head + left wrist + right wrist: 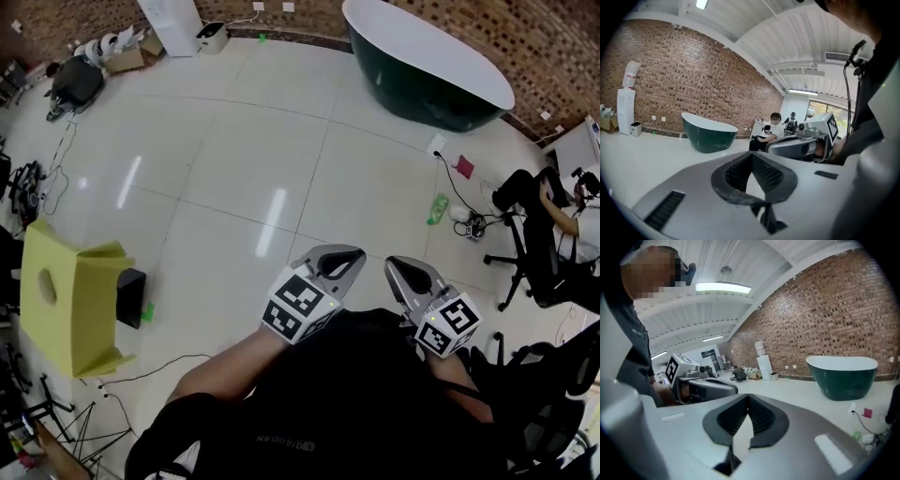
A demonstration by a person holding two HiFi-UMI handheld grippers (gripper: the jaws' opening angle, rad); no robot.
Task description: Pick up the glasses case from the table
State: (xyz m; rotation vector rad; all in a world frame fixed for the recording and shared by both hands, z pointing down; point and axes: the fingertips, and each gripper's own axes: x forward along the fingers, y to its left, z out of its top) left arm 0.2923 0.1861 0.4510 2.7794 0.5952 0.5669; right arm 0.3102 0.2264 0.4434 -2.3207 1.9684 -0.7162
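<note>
Two claws, the left gripper [349,255] and the right gripper [396,266], both have jaws closed and empty. One green bathtub [427,70], one yellow box [66,305], seemingly one seated person [562,214].

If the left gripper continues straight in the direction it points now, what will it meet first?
Probably the white tiled floor: the left gripper, jaws shut, points slightly downward toward the green bathtub. Nothing stands nearer in that line, though depth is hard to judge.
</note>
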